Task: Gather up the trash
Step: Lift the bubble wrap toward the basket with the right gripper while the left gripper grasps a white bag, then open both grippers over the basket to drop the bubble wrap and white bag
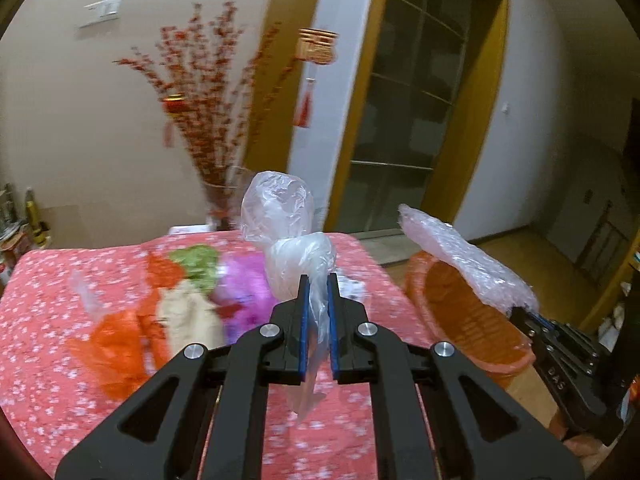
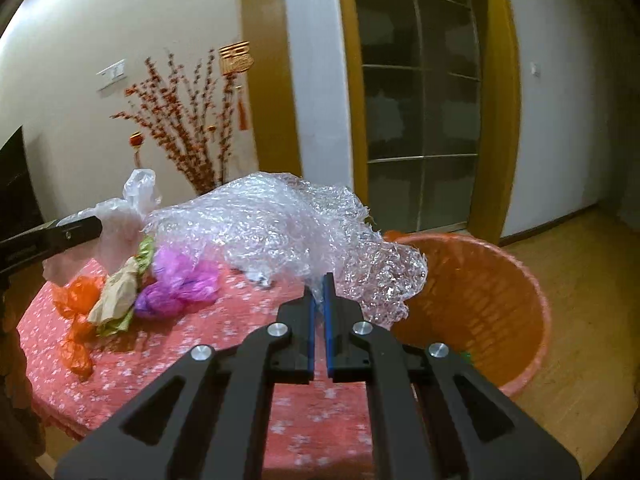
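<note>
Pinching a clear plastic bag (image 1: 286, 236) btwn its blue pads, the left gripper (image 1: 316, 280) holds it up above the table w/ pink floral cloth (image 1: 48, 292); bag's tail hangs down thru the jaws. Right gripper (image 2: 319, 280) is clamped on a crumpled sheet of bubble wrap (image 2: 280, 220), held up at the table edge, partly over the orange basket (image 2: 500, 280) standing on the wood floor just beside the table. Left on the cloth, bunched together: orange bag (image 2: 76, 292), tan paper (image 2: 116, 292), green scrap (image 1: 196, 260), purple bag (image 2: 180, 280)
</note>
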The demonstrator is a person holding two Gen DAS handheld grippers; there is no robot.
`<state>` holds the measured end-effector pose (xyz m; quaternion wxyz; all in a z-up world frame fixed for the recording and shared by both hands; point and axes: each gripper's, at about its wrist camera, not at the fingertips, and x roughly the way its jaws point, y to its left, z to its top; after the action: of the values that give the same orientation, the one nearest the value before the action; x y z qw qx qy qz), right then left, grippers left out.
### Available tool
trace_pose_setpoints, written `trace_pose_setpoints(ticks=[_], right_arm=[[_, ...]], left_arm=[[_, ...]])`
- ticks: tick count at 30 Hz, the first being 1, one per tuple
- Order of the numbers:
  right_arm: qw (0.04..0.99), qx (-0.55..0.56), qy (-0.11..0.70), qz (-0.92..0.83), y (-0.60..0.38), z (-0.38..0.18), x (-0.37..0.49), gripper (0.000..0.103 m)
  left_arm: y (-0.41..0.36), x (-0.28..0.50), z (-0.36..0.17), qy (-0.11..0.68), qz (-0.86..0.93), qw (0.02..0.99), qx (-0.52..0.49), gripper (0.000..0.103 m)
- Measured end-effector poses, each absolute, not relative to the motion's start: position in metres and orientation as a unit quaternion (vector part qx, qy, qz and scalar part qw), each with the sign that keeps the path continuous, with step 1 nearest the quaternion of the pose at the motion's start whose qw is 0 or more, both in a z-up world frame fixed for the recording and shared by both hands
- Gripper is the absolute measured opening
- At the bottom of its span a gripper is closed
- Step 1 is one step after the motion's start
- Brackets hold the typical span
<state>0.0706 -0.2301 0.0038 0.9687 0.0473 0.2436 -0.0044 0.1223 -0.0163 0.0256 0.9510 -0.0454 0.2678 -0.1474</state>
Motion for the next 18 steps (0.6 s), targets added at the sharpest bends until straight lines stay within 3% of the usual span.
trace_pose_setpoints(ticks=[18], right_arm=[[0.959,0.094,0.242,-0.113,-0.334,-0.011,0.053,0.005]], left_arm=[[-0.132,0.134,0.000,0.297,-0.272,0.915,-0.023,0.008]])
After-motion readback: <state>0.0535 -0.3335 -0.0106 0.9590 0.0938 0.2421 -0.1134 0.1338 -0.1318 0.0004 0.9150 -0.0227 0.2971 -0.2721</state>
